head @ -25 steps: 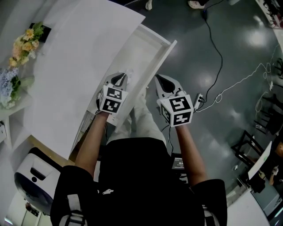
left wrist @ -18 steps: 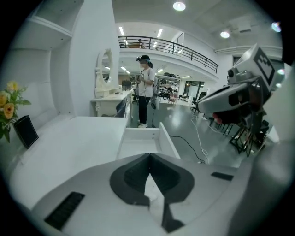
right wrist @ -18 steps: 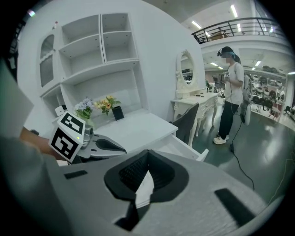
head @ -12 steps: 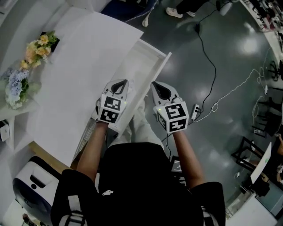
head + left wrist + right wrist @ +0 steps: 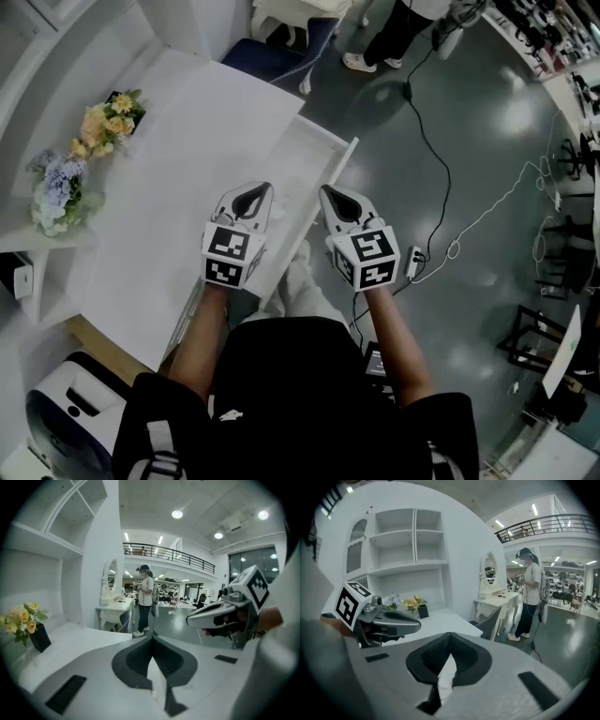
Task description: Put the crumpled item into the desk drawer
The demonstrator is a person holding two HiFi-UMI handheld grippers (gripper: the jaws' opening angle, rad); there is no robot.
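The item can't be made out in any view. The open drawer point(image 5: 343, 161) lies below, between your tongs. Your left tongs point(image 5: 257, 189) and right tongs point(image 5: 327, 193) are closed tip to tip, gripping nothing.

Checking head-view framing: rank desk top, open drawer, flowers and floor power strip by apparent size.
1. Desk top.
2. Open drawer and flowers: too alike to rank; the drawer is partly covered.
3. Power strip.
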